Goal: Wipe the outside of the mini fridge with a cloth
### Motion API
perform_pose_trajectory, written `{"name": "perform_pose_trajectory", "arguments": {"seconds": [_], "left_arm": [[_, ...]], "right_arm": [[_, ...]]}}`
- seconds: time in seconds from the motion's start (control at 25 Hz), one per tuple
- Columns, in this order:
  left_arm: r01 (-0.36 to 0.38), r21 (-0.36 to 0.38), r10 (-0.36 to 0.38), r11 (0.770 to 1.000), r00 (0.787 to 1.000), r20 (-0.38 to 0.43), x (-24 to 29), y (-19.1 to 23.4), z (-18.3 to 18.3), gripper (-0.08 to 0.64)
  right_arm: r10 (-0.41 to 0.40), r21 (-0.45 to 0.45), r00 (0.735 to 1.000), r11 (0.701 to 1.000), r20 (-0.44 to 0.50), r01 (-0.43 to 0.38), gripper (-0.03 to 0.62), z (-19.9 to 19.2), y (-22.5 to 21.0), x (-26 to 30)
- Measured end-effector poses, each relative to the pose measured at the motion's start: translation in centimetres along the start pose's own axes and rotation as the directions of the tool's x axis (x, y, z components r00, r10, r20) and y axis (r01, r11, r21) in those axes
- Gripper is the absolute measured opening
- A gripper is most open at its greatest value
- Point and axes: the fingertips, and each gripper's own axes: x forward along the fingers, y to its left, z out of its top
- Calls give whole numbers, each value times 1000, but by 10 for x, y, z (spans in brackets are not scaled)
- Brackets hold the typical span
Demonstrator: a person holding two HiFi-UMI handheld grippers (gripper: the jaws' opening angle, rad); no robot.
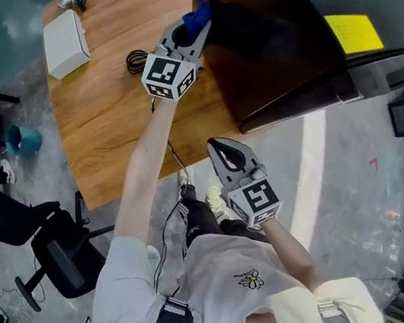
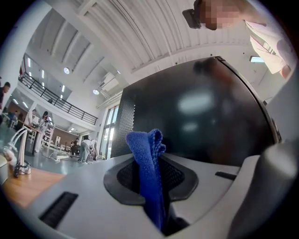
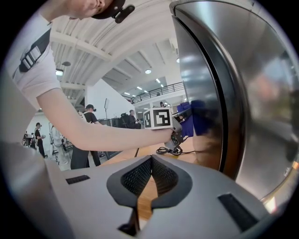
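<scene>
left gripper (image 1: 196,28) is clamped on the blue cloth (image 1: 199,16), which looks pressed to the dark side of the mini fridge (image 1: 280,35) at the table's (image 1: 107,104) right edge. right gripper (image 1: 219,144) hangs beyond the table's near edge, jaws together, nothing between them.

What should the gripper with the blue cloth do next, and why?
Probably slide the left gripper slowly along the dark side of the mini fridge. Its jaws are shut on the blue cloth, and the cloth looks pressed against that side near one corner, so a sweep would carry it over the rest of the panel.
</scene>
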Motion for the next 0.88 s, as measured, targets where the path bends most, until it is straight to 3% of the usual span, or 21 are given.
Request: {"name": "perform_pose_trajectory", "arguments": {"seconds": [0.64, 0.88], "left_arm": [[136, 23, -136, 990, 990, 36, -62, -134, 41, 66], [191, -14, -187, 981, 972, 139, -80, -183, 76, 64]], "right_arm": [[-14, -15, 999, 1000, -44, 14, 12, -41, 9, -31], [-15, -20, 998, 1000, -54, 14, 12, -52, 7, -43]]}}
